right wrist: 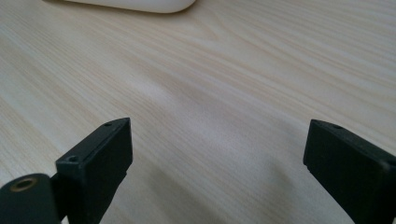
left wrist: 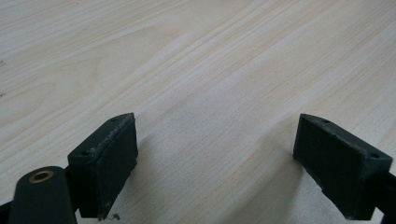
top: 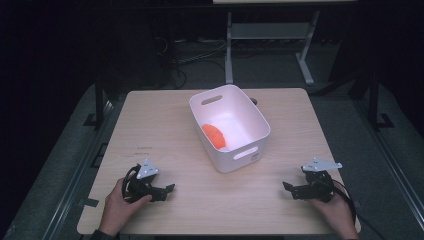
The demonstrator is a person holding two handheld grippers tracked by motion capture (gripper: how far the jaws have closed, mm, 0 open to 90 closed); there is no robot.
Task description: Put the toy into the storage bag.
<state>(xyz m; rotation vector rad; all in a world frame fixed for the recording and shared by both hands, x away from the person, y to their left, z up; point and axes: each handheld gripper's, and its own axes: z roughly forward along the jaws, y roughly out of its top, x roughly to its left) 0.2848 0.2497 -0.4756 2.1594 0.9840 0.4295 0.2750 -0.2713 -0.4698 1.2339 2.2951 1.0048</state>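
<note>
On the table [top: 165, 125], near edge, left: left gripper [top: 169, 189] rests low in the person's left hand [top: 116, 210], jaws pointing toward the middle
Left jaws: wide apart in the left gripper view [left wrist: 215, 163], only bare wood grain between them, nothing held
Near edge, right: right gripper [top: 286, 187] sits in the person's right hand [top: 338, 212], jaws pointing inward toward the other gripper
Right jaws: spread wide in the right gripper view [right wrist: 217, 163], empty, bare tabletop between them
Bin: white plastic bin [top: 250, 112] with handle slots stands at the middle of the table, turned at an angle, well apart from both grippers; its lower edge [right wrist: 140, 4] shows at the top of the right gripper view
Orange item: an orange object [top: 214, 135] lies inside the bin, on its floor against the nearer-left wall; its exact kind cannot be told
Beyond the table: dark floor with cables and a white frame [top: 270, 35]
</note>
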